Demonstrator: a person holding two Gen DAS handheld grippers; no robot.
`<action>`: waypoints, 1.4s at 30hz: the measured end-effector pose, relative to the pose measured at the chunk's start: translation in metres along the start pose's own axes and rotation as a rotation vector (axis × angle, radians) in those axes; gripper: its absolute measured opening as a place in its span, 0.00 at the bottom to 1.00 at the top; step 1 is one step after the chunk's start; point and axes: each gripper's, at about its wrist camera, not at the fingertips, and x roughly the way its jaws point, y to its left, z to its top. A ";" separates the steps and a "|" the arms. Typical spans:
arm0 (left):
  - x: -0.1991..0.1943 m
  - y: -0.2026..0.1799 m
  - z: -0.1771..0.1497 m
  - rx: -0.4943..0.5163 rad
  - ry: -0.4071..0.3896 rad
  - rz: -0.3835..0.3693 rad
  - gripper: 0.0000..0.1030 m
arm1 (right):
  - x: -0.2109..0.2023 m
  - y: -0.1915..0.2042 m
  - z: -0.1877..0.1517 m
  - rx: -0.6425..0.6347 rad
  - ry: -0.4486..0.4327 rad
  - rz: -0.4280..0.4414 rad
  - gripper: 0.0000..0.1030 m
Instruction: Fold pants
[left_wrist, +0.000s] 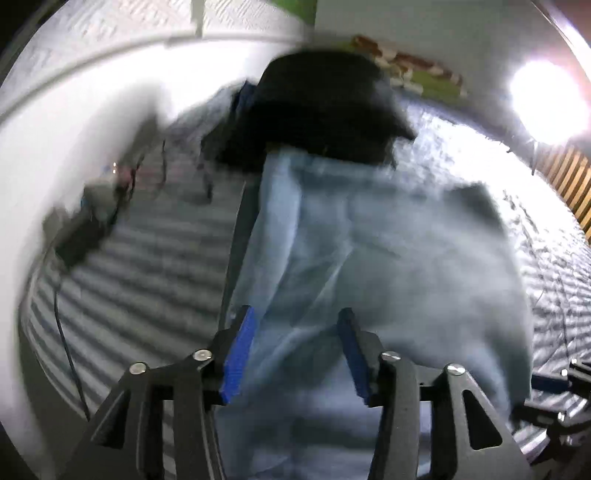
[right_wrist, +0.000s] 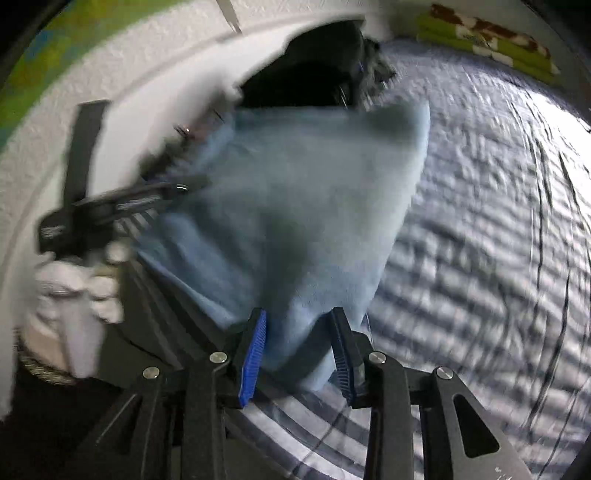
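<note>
Carrying the light-blue fabric pants (left_wrist: 354, 258) over the striped bed (right_wrist: 480, 240), left tongs (left_wrist: 293, 354) and right tongs (right_wrist: 299, 354) each pinch an edge; level, matched hands should align the fold.

Pants (left_wrist: 351, 266) pale blue, plain. Bedcover (right_wrist: 498, 221) grey-and-white stripes (blurred). Gripper pads (right_wrist: 255, 354) bright blue on black frames. Dark pile (left_wrist: 321, 107) black. Folded cloth (right_wrist: 487, 40) lime green, brown-and-white patches.
</note>
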 end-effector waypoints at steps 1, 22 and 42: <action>0.004 0.009 -0.006 -0.036 0.010 -0.021 0.55 | 0.002 -0.002 -0.001 0.008 -0.001 0.005 0.32; 0.016 0.075 0.064 -0.320 0.042 -0.199 0.85 | -0.039 -0.082 0.081 0.214 -0.080 -0.039 0.71; 0.082 0.052 0.082 -0.243 0.143 -0.240 0.97 | 0.050 -0.116 0.119 0.274 0.035 0.097 0.72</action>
